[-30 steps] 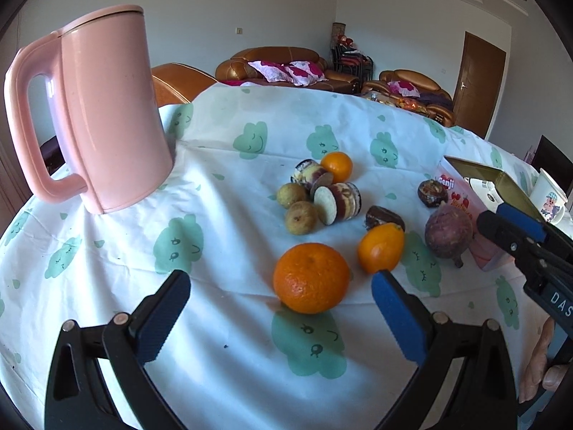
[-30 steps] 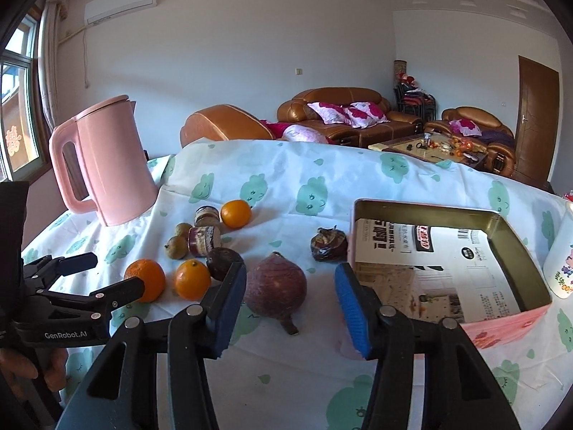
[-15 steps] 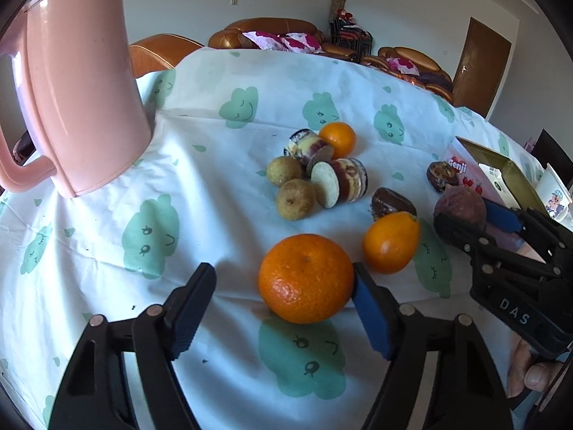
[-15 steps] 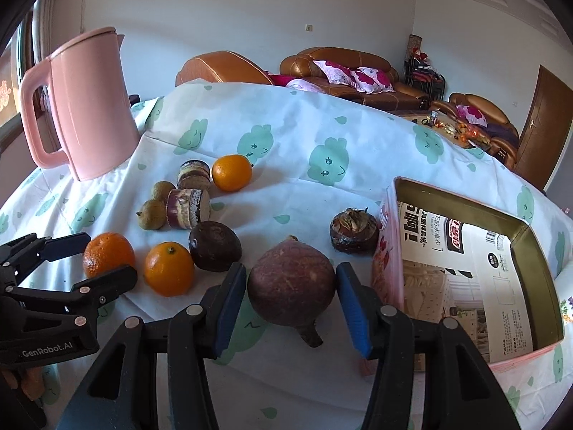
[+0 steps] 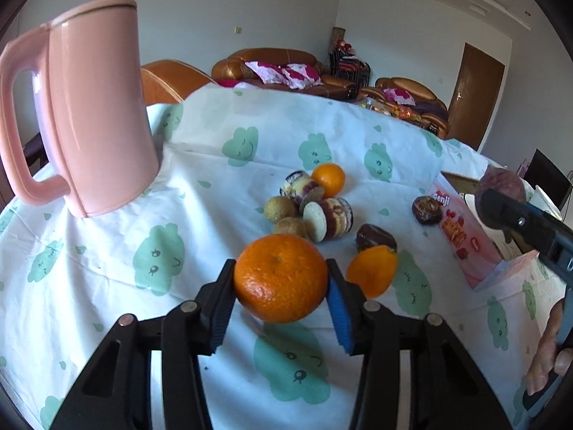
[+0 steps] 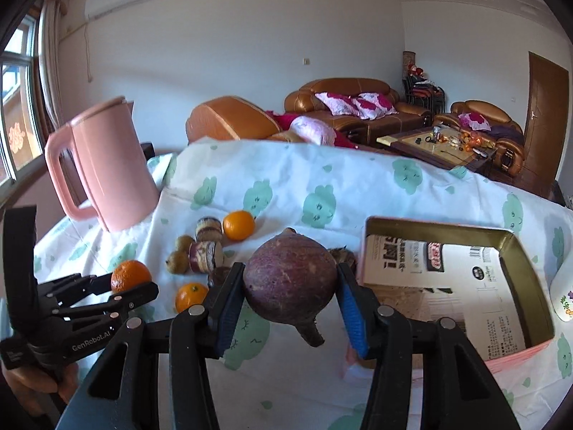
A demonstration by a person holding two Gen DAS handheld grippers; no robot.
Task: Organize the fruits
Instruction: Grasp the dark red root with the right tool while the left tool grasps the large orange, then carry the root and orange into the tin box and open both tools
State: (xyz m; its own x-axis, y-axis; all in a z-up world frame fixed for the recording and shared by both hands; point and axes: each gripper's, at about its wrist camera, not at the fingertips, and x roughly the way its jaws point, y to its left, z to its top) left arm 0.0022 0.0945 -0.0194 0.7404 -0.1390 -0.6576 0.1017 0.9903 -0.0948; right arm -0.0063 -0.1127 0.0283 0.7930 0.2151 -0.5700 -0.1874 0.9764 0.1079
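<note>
My left gripper (image 5: 281,288) is shut on a large orange (image 5: 281,277) and holds it just above the tablecloth; the pair also shows in the right wrist view (image 6: 130,275). My right gripper (image 6: 290,286) is shut on a round purple fruit (image 6: 290,274) with a stub stem, lifted above the table beside the open pink box (image 6: 444,276). That fruit also shows in the left wrist view (image 5: 501,186). On the cloth lie two smaller oranges (image 5: 372,272) (image 5: 328,178), two brown-green fruits (image 5: 279,209), two striped cut pieces (image 5: 331,215) and two dark fruits (image 5: 376,236) (image 5: 426,209).
A tall pink jug (image 5: 93,107) stands at the table's left back. The pink box (image 5: 462,236) with printed lining sits at the right. A white cup (image 6: 566,294) stands right of the box. Sofas and a door lie beyond the table.
Both grippers have closed: the left on the large orange, the right on the purple fruit. Both fruits have risen off the cloth.
</note>
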